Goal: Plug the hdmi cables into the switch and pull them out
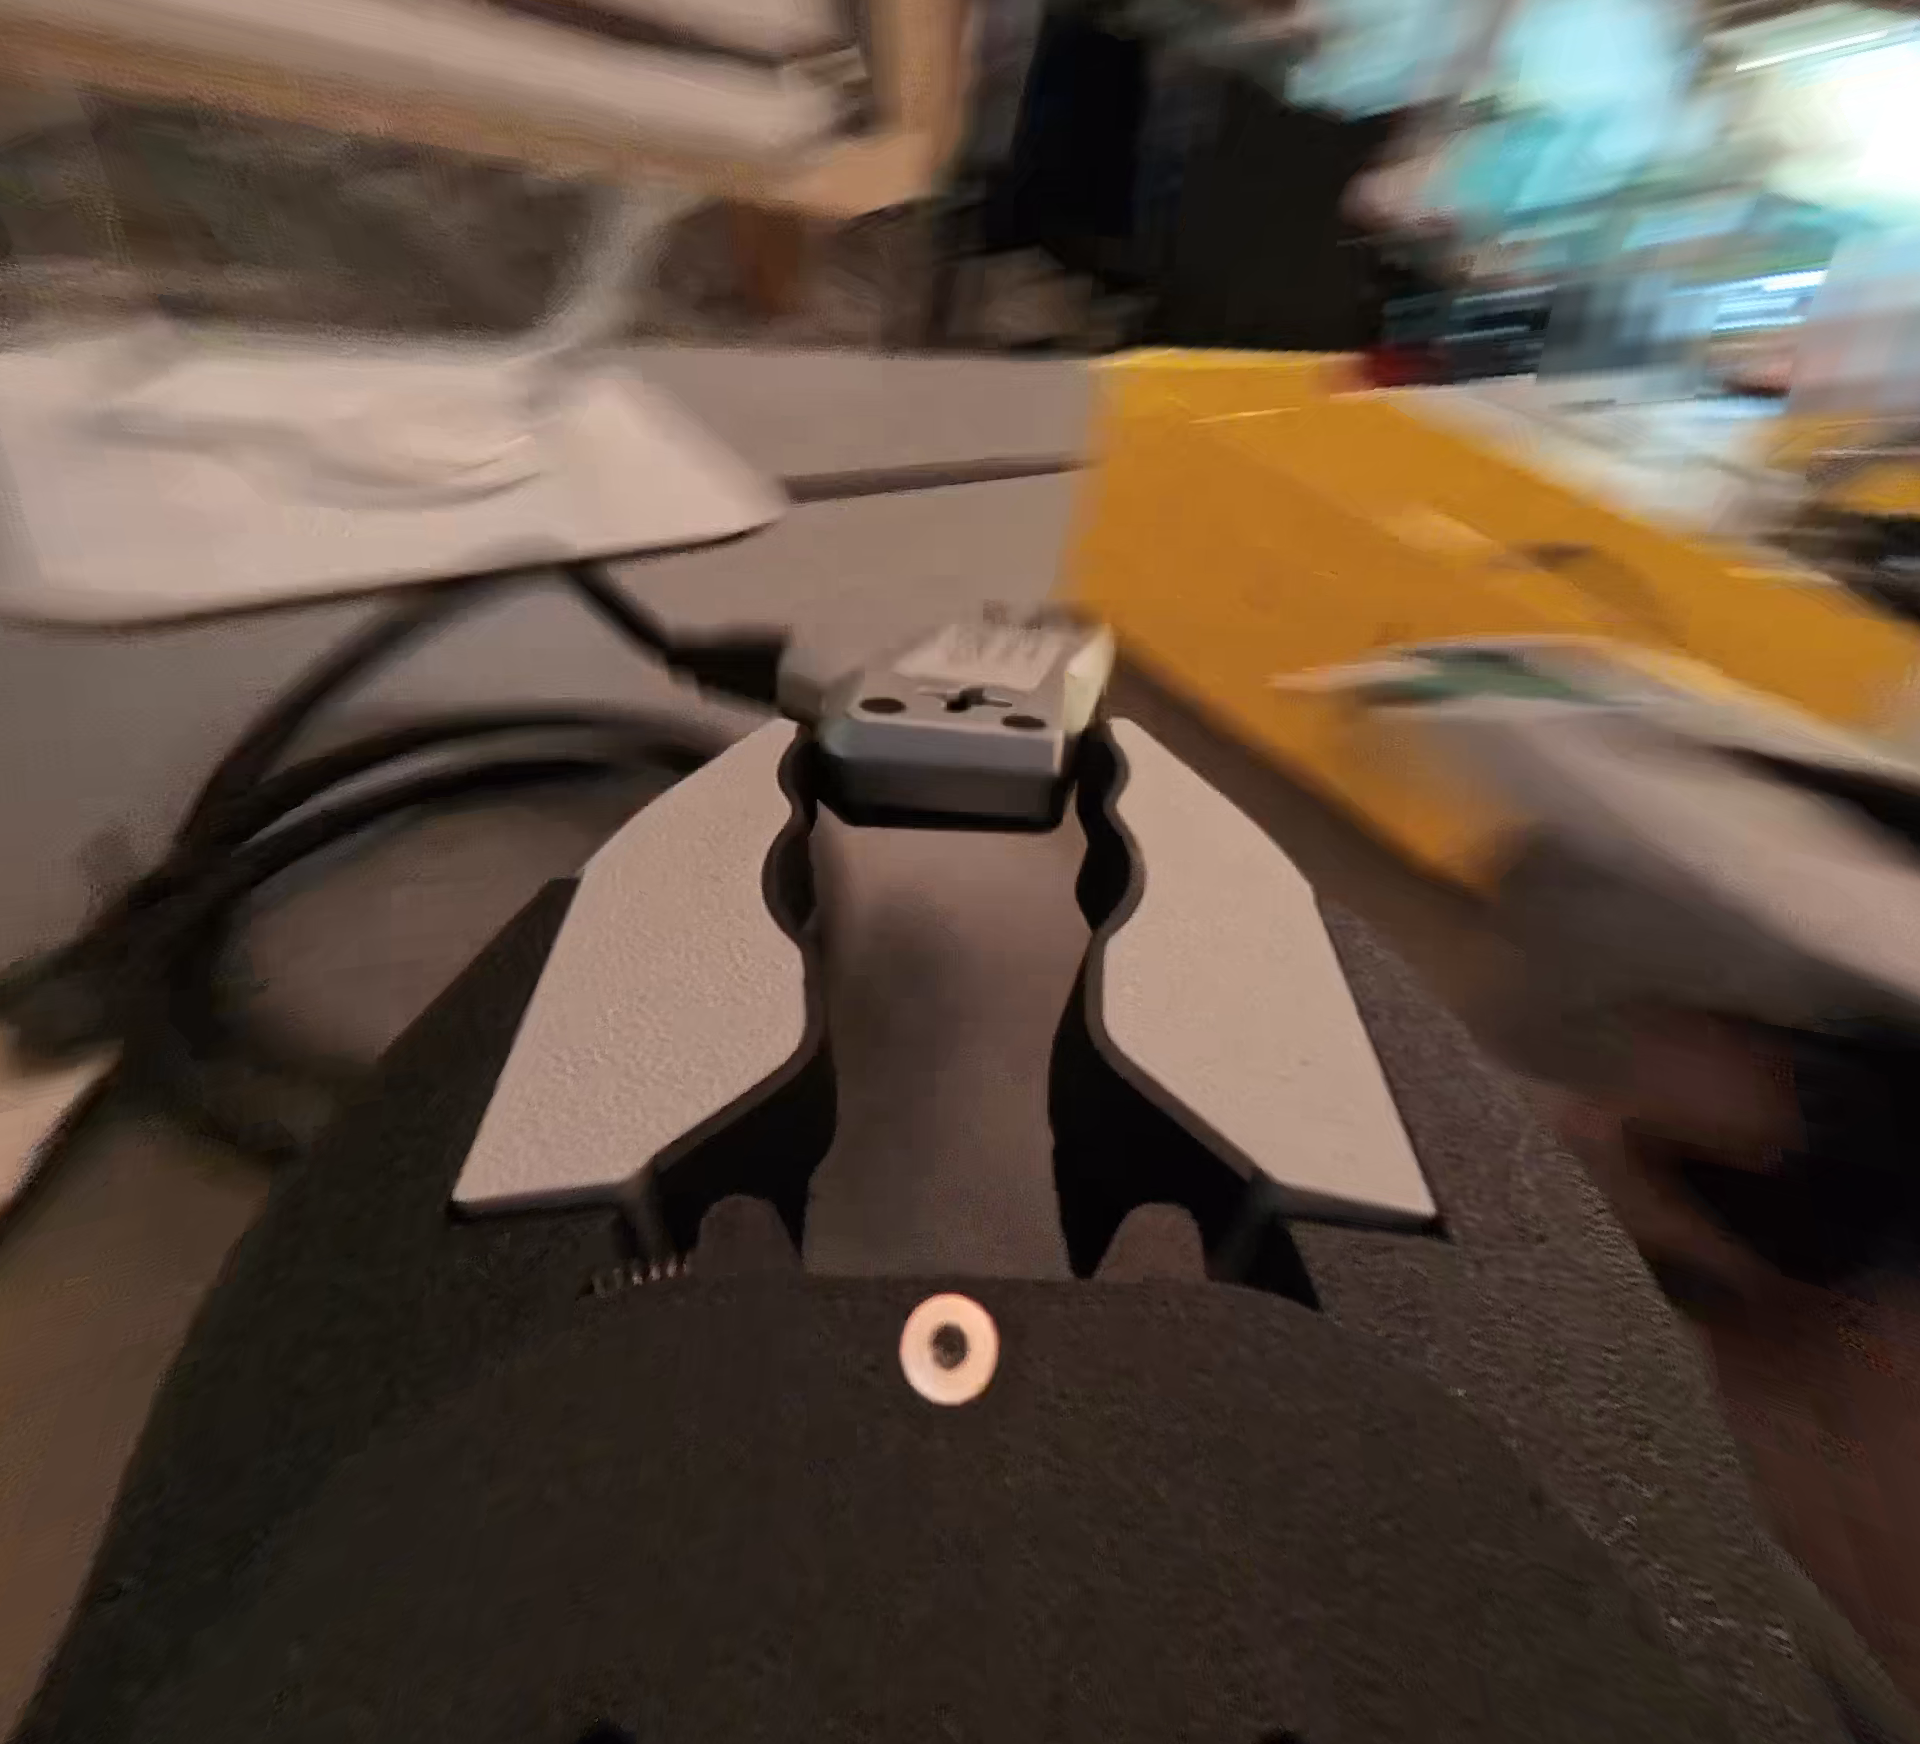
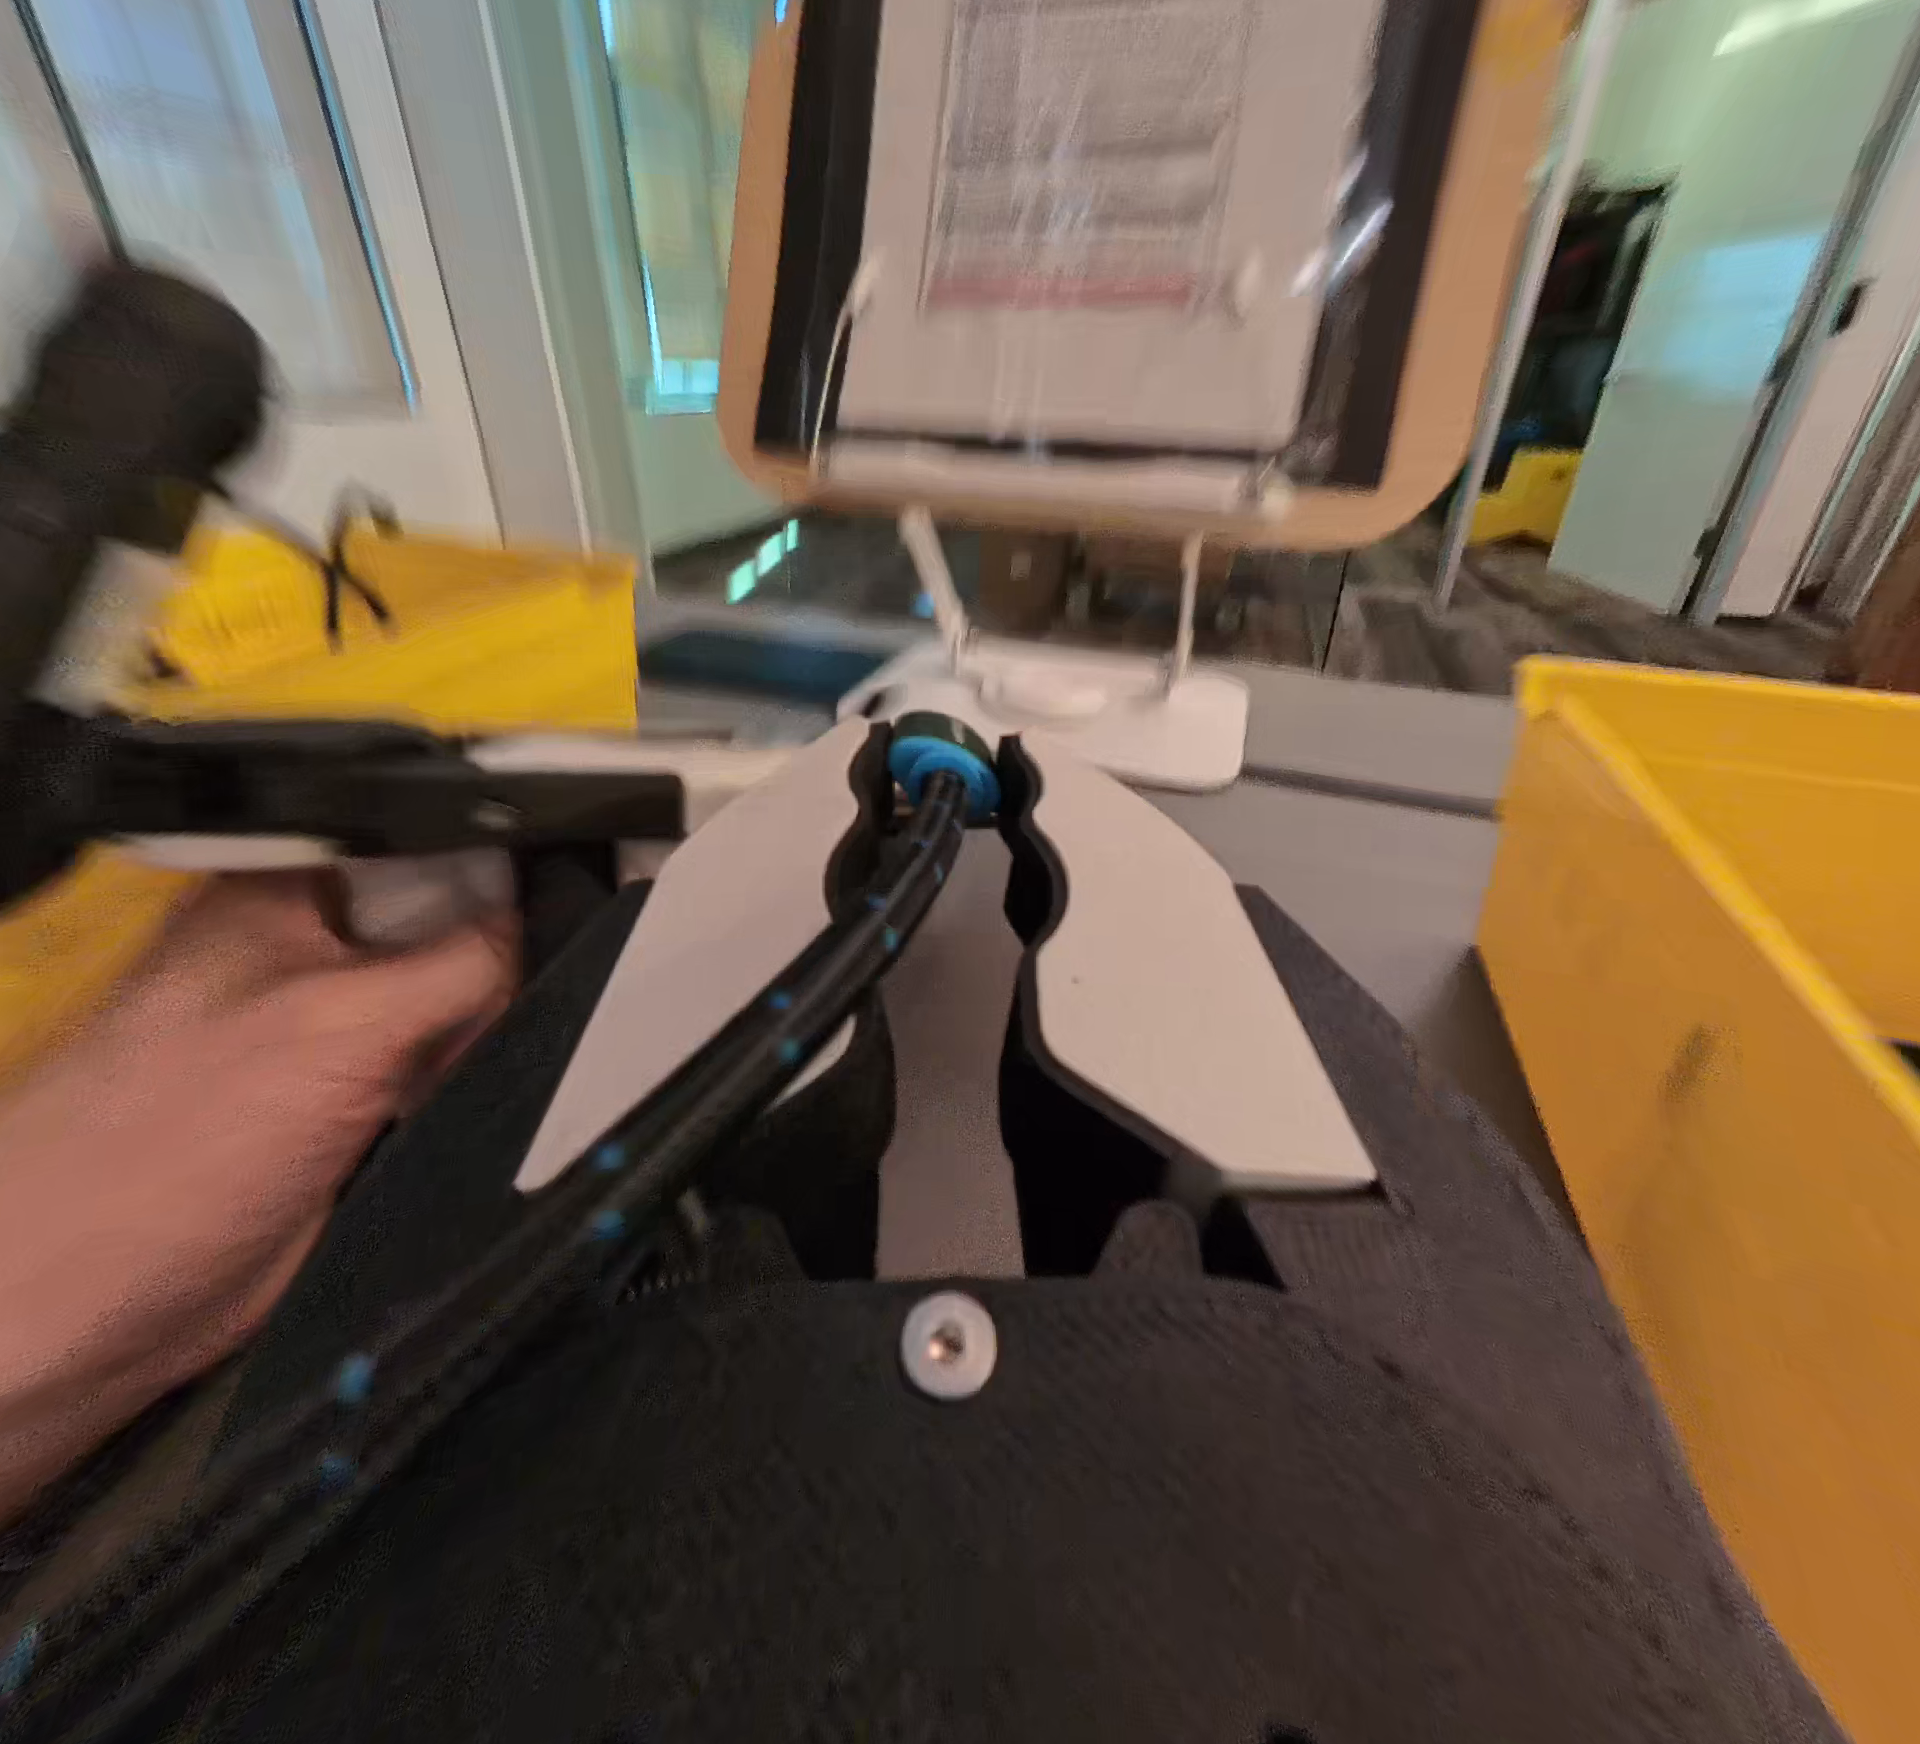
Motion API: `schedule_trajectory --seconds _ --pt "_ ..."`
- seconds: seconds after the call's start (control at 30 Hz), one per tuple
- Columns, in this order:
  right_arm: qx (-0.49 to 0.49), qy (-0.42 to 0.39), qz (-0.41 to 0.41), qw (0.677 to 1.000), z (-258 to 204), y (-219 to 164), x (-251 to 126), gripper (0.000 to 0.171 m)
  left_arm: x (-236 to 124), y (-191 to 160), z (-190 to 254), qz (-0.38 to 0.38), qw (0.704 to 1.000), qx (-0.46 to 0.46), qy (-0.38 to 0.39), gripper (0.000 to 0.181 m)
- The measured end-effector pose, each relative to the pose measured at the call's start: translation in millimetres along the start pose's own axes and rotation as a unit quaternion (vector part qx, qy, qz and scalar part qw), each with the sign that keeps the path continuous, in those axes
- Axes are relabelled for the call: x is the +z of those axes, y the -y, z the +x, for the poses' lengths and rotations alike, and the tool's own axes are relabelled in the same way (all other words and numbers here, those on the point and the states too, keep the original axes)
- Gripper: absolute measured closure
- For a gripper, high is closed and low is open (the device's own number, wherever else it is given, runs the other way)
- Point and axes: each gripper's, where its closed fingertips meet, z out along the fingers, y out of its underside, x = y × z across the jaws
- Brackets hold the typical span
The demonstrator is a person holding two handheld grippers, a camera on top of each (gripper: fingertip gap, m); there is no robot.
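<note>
A: Your left gripper (image 1: 940,764) sits level, its grey fingers (image 1: 665,956) drawn in around the switch (image 1: 951,728), tips pressed on both its sides.

B: And the right?

A: Your right gripper (image 2: 940,775) is pinched on the hdmi cable (image 2: 727,1081) just behind its plug, which trails back over the left finger. Your bare hand (image 2: 208,1112) grips the left tool, low at that view's left edge.
</note>
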Motion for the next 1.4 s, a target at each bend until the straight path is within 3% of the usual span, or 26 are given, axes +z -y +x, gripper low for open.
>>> schedule_trajectory --seconds 0.03,0.1,0.13,0.33,0.53,0.7,0.87,1.0,1.07,1.17,1.4 --pt "0.010 -0.004 0.018 1.000 3 13 -9 0.150 -1 0 -24 -0.007 0.998 -0.029 0.046 0.133" --pt "-0.049 -0.016 -0.030 0.998 6 -3 -10 0.150 -10 18 -27 0.052 0.994 -0.095 -0.021 0.134" --pt "-0.032 0.001 -0.039 0.999 4 -8 -7 0.150 -12 22 -20 0.060 0.991 -0.108 -0.051 0.135" --pt "-0.024 0.014 -0.054 0.998 2 -11 2 0.150 -4 9 10 0.014 0.995 -0.048 -0.082 0.135" --pt "-0.028 0.012 -0.065 0.997 19 -1 -6 0.150 -10 23 5 0.043 0.988 -0.101 -0.109 0.135" --pt "-0.015 0.040 -0.045 0.998 26 52 -26 0.149 -20 38 -2 0.072 0.983 -0.122 -0.121 0.135" --pt "-0.079 0.079 -0.089 0.990 33 120 -34 0.150 -12 26 3 0.044 0.987 -0.103 -0.118 0.135" --pt "-0.182 0.028 -0.141 0.973 71 186 -35 0.150 -9 18 6 0.029 0.989 -0.090 -0.116 0.135" --pt "-0.209 -0.004 -0.195 0.958 101 203 -36 0.150 -11 20 6 0.034 0.988 -0.096 -0.119 0.135" --pt "-0.245 -0.052 -0.316 0.915 153 199 -42 0.150 -13 23 4 0.044 0.985 -0.114 -0.126 0.135" --pt "-0.333 -0.151 -0.573 0.733 250 129 -76 0.149 -12 22 3 0.043 0.983 -0.120 -0.128 0.135"
